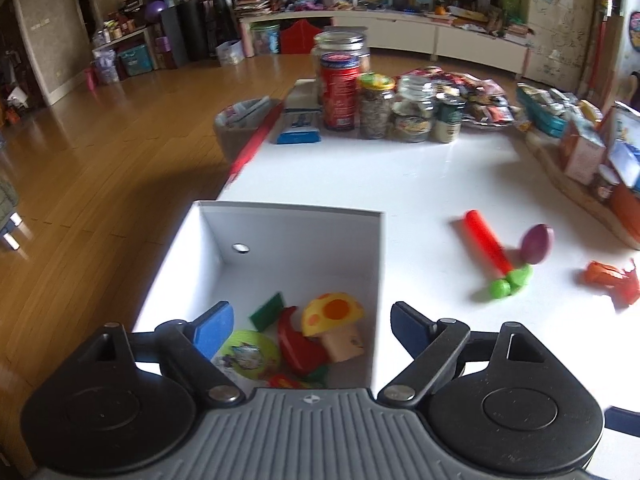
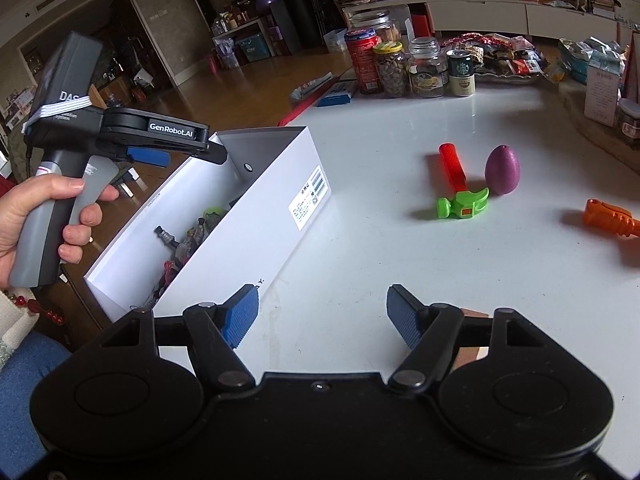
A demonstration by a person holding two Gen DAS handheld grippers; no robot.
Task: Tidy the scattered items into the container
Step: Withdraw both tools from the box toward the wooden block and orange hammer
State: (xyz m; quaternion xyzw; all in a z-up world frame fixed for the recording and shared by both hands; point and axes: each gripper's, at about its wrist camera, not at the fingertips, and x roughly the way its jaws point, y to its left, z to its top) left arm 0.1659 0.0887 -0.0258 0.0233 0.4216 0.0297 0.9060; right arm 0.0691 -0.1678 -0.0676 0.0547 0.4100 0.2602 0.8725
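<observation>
A white box (image 1: 280,216) (image 2: 256,216) stands at the table's left edge and holds several toys, among them a yellow mushroom (image 1: 334,314). My left gripper (image 1: 310,330) is open and empty above the box; it also shows in the right wrist view (image 2: 160,156). My right gripper (image 2: 322,314) is open and empty over the table right of the box. A toy hammer with a red handle and a green head (image 1: 486,246) (image 2: 454,170), a purple egg (image 1: 538,242) (image 2: 502,168) and an orange toy (image 1: 608,278) (image 2: 610,218) lie on the table to the right.
Jars and cans (image 2: 408,64) stand at the table's far side, with snack packets (image 2: 504,54) behind and boxes (image 2: 604,88) along the right edge. A blue-and-white pack (image 1: 298,126) lies at the far left. Wooden floor (image 1: 100,160) lies left of the table.
</observation>
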